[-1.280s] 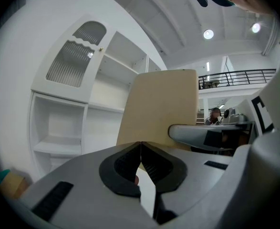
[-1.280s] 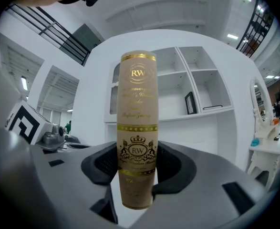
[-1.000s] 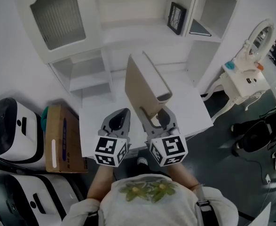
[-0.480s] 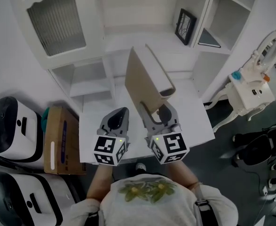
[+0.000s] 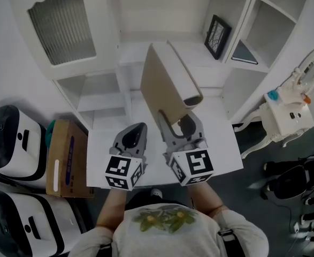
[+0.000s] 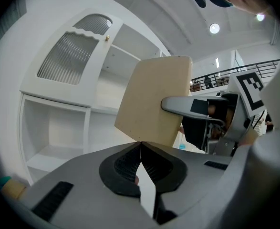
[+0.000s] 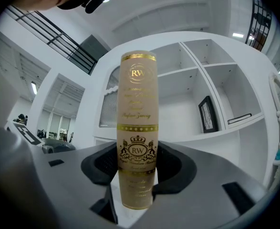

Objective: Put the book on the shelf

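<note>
1. The right tongs point(image 5: 179, 126) are clamped on the lower end of the book point(image 5: 159, 87), one jaw on each cover. In the right gripper view the gold-printed spine stands upright between the pads.
2. The book is tan and is held in the air above the white desk point(image 5: 221, 143). From the right tongs it rises toward 12 o'clock, in front of the white shelf unit point(image 5: 162, 42), and touches neither.
3. The left tongs point(image 5: 137, 128) sit just beside the right ones, at their 9 o'clock. Their jaws are pressed together with nothing between them.
4. In the left gripper view the book's plain cover shows at 12 o'clock, with one right jaw laid against it.
5. A black picture frame point(image 5: 219, 36) leans in a shelf bay at 1 o'clock from the book.
6. A cardboard box point(image 5: 66, 157) lies at 9 o'clock of the left tongs, off the desk's edge.
7. A cabinet door with ribbed glass point(image 5: 60, 28) stands at 10 o'clock from the book.
</note>
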`<state>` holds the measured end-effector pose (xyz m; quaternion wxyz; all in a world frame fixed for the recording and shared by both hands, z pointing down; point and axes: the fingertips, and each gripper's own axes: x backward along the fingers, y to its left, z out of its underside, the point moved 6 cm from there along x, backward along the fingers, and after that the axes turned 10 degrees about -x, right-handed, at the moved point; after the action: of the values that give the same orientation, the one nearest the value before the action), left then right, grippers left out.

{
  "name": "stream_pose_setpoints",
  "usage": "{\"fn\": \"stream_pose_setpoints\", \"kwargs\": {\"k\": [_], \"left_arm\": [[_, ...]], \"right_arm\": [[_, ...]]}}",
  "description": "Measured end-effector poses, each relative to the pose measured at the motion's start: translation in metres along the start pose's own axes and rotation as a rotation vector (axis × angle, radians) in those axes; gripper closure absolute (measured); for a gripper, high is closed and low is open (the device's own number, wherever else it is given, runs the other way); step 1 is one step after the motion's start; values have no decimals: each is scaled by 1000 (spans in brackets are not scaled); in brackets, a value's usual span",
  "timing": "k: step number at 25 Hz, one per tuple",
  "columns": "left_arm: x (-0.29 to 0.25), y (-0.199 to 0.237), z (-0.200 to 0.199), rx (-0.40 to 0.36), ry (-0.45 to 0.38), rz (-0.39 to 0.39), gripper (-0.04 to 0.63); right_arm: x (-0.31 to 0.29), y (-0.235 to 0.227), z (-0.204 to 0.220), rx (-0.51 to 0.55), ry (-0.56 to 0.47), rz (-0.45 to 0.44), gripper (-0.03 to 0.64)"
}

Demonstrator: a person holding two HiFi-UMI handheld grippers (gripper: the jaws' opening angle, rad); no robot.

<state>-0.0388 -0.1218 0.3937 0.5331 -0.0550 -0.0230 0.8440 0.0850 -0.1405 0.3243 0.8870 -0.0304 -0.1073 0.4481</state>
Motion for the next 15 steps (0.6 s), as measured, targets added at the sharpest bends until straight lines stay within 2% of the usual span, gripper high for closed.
{"fn": "stream_pose_setpoints", "kwargs": {"k": [8, 15], "left_arm": [[-9, 14, -3, -6, -4, 0, 567], [-17, 31, -5, -7, 2, 35, 566]], "right_arm": [[-22, 1, -14, 4, -42, -4, 399], [-40, 5, -23, 11, -64, 29, 399]]}}
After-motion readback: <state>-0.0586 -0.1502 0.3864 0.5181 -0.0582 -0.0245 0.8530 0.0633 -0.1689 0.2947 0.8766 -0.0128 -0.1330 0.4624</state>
